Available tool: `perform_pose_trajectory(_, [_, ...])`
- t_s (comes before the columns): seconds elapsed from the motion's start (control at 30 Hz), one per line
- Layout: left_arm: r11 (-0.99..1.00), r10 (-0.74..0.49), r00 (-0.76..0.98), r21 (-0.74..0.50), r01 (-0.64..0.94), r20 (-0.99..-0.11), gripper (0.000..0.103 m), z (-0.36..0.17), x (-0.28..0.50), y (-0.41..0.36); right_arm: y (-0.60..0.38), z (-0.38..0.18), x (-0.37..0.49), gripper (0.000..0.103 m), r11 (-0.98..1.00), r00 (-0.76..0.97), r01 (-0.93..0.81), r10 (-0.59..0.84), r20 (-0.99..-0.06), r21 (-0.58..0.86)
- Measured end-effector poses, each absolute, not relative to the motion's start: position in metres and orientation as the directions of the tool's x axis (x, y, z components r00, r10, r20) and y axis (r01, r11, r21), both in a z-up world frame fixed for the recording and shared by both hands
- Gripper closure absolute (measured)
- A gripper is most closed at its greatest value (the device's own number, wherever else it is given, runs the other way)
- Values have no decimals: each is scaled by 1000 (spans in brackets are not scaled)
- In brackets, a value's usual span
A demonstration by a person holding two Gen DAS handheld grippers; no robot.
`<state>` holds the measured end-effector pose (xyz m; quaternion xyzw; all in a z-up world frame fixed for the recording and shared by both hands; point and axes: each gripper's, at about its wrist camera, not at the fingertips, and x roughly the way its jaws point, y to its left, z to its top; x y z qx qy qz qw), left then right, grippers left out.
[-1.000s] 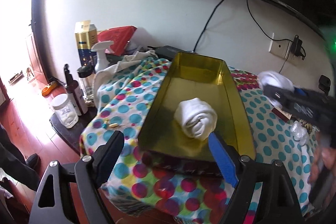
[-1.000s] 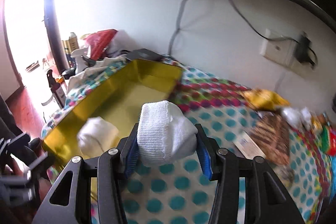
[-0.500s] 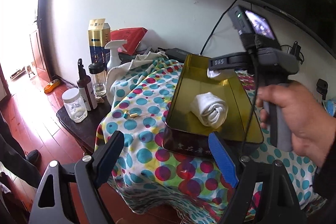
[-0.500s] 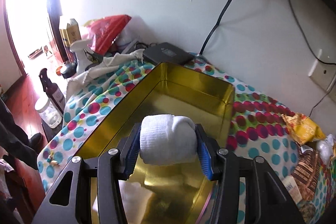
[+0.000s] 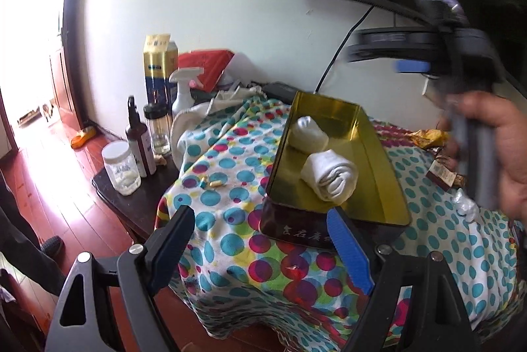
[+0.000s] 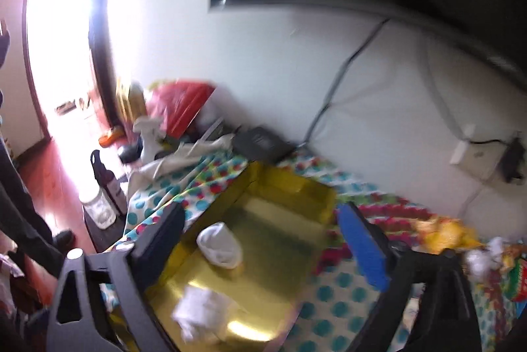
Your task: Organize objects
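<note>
A long gold tin sits open on the spotted cloth. Two rolled white socks lie inside it: one sock near the middle, its coiled end facing 6 o'clock, the other sock just beyond it at 11 o'clock, near the far end, apparently touching.

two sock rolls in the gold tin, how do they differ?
The near sock roll lies close to the front wall of the gold tin, spiral end facing the left camera. The far sock roll sits deeper, toward the back left, and shows smaller. Both are white, rolled and lying loose.
</note>
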<state>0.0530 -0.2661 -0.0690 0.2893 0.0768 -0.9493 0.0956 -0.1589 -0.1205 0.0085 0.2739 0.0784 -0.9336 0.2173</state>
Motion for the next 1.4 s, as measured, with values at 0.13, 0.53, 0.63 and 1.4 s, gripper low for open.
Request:
perform_pose_trajectory(0.13, [-982,-117,-847,-68,177,-519,18,-55,65,-244,-28,11,-126,1,-936,-820,348,-280,-500,-46])
perform_pose_trajectory(0.53, [-994,102,-861,-18,-107,-499,18,-33,19,-83,214,-120,-54,1,-997,-759,-73,45,-649,16])
perform_pose_trajectory(0.63, [-990,129,-845,-24,-137,-519,18,-39,-9,-47,224,-124,-50,1,-997,-766,-73,44,-642,18])
perform_pose_trajectory(1.4, [-991,63,-676,33,-128,-734,18,-109,-177,30,228,-128,-78,1,-996,-724,-86,57,-688,8])
